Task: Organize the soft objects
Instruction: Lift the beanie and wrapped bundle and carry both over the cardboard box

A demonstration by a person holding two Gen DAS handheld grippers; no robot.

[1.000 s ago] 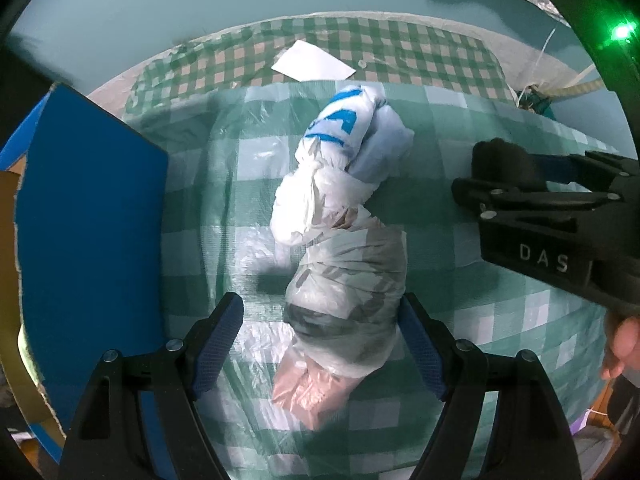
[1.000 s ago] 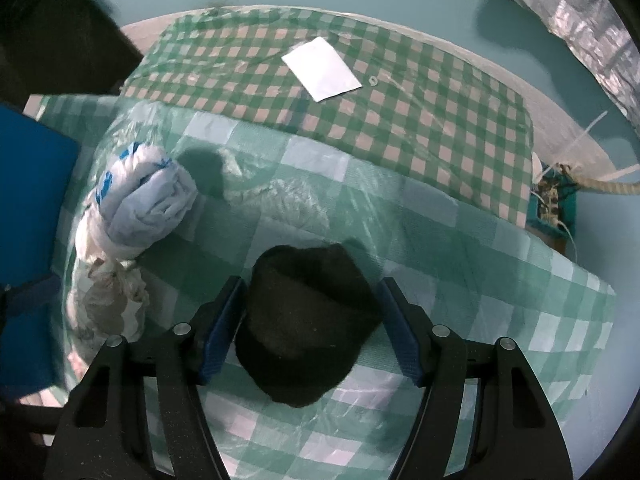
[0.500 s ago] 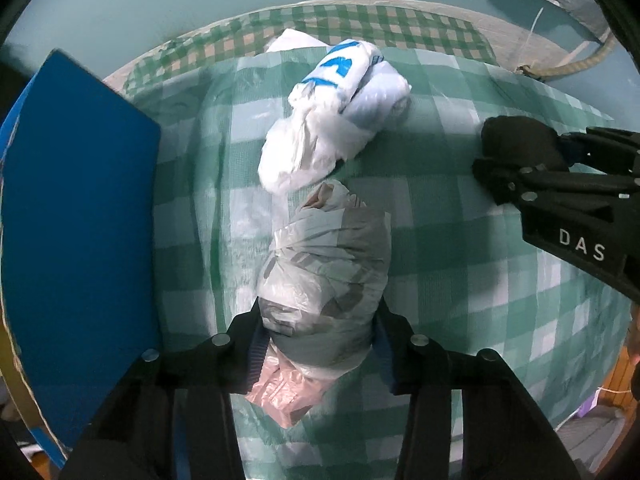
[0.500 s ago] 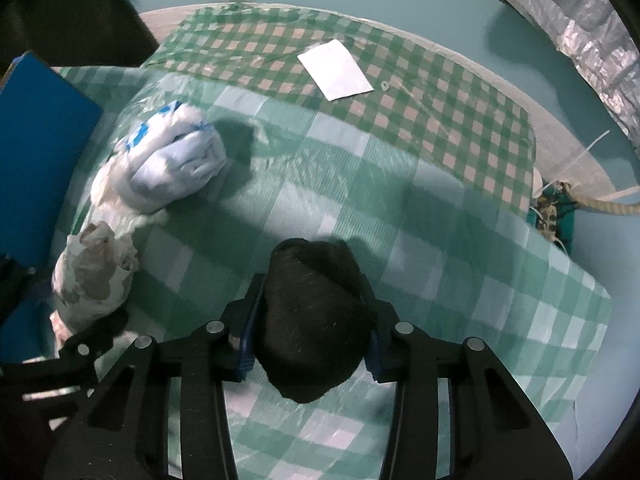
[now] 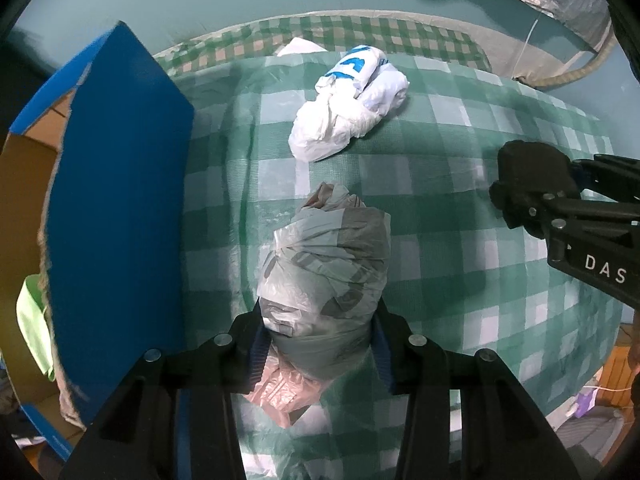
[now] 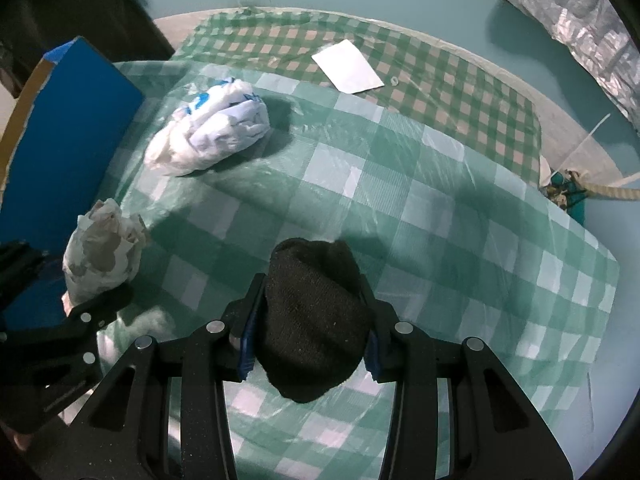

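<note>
My left gripper (image 5: 318, 334) is shut on a grey-and-white plastic bag bundle (image 5: 326, 268) and holds it above the green checked cloth (image 5: 440, 264). The bundle also shows in the right wrist view (image 6: 102, 252). My right gripper (image 6: 308, 322) is shut on a black knitted sock ball (image 6: 314, 320), lifted off the cloth; it shows at the right of the left wrist view (image 5: 532, 184). A white bag bundle with blue print (image 5: 348, 108) lies on the cloth further back, also in the right wrist view (image 6: 212, 132).
A blue cardboard box (image 5: 116, 216) with an open top stands at the left edge of the cloth, with something light green (image 5: 34, 332) inside. A white paper sheet (image 6: 347, 66) lies on the small-checked cloth at the back. Silver foil (image 6: 560, 12) hangs at the upper right.
Both grippers closed on their objects and lifted them: the left on the grey bag bundle, the right on the black sock ball. The white bundle stays on the cloth.
</note>
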